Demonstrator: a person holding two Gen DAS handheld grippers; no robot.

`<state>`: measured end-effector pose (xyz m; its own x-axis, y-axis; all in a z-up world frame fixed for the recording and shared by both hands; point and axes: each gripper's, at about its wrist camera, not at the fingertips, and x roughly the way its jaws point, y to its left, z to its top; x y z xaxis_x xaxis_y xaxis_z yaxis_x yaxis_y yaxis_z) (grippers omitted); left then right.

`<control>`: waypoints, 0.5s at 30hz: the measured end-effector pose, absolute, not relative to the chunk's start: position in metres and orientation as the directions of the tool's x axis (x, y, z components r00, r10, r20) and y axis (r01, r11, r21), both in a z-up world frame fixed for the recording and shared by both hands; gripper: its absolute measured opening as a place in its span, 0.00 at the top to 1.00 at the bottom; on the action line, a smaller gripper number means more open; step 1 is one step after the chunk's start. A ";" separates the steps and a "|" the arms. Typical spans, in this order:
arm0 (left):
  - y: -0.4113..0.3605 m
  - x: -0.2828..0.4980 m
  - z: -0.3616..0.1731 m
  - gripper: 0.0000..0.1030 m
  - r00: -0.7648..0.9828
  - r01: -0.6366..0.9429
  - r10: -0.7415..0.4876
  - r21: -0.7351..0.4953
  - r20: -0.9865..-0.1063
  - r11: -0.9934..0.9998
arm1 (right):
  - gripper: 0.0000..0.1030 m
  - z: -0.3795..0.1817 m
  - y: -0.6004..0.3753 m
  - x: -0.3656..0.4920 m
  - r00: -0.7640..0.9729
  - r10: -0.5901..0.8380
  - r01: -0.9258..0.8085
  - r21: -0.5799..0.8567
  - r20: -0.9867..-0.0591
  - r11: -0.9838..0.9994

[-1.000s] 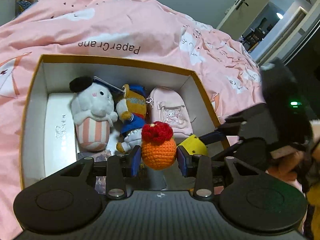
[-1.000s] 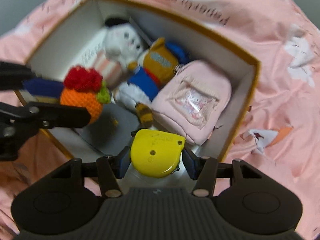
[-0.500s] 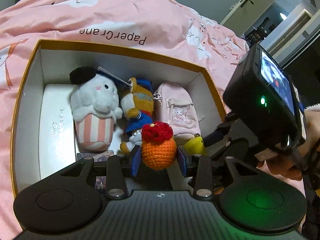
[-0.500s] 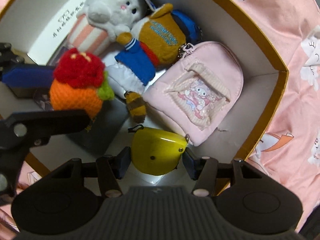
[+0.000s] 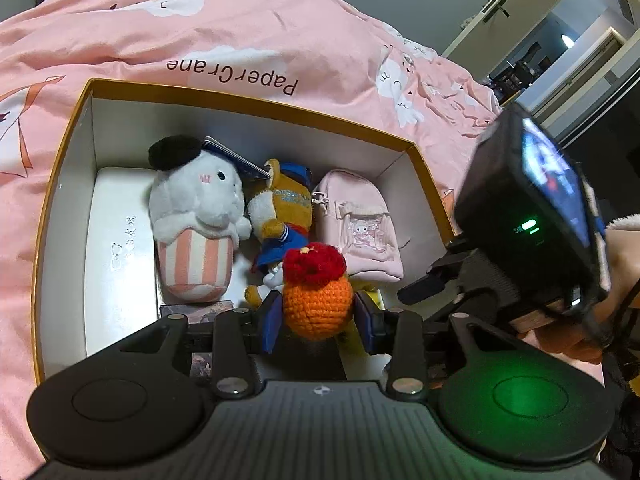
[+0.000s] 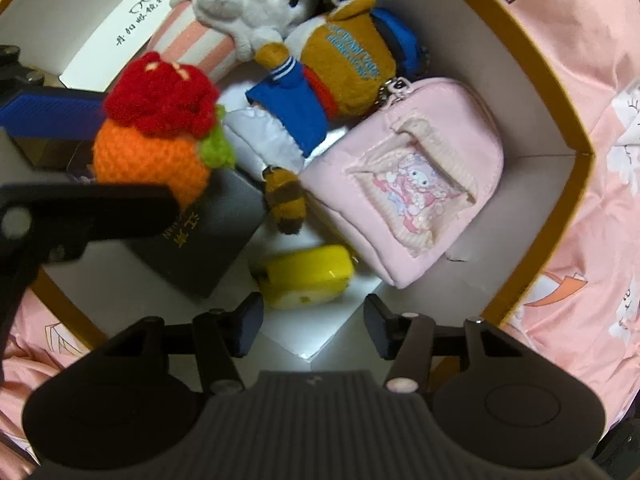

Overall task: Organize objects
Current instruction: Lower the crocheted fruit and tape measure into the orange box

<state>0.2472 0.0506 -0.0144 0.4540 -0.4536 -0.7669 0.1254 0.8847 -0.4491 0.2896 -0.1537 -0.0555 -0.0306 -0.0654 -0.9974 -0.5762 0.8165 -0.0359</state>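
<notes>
My left gripper (image 5: 318, 316) is shut on an orange crocheted toy (image 5: 318, 304) with a red top and holds it over the near part of an open box with a gold rim (image 5: 256, 101); the toy also shows in the right wrist view (image 6: 154, 148). My right gripper (image 6: 312, 324) is open and empty inside the box. A yellow case (image 6: 306, 276) lies on the box floor just beyond its fingertips, beside a small pink backpack (image 6: 416, 196).
The box also holds a white bunny plush (image 5: 196, 216), a brown plush in blue (image 5: 286, 208), a white flat box (image 5: 118, 256) and a dark booklet (image 6: 208, 236). A pink duvet (image 5: 240, 32) surrounds the box. The right gripper's body (image 5: 532, 216) stands at the box's right.
My right gripper has lowered into the box, opened and let go of the yellow case, which now lies on the box floor. My left gripper still holds the orange toy.
</notes>
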 end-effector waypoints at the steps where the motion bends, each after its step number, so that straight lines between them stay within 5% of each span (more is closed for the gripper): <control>1: 0.051 0.248 -0.015 0.57 0.455 0.124 -0.452 -0.448 -0.767 0.885 | 0.62 -0.053 -0.157 0.289 -0.025 -0.059 -0.569 -0.034 -0.998 0.822; 5: 0.050 0.249 -0.016 0.57 0.454 0.125 -0.451 -0.446 -0.768 0.886 | 0.82 -0.049 -0.168 0.284 -0.031 0.036 -0.555 0.047 -0.999 0.830; 15: 0.051 0.249 -0.019 0.57 0.453 0.121 -0.442 -0.438 -0.774 0.891 | 0.88 -0.071 -0.163 0.261 -0.067 0.075 -0.594 0.100 -0.995 0.799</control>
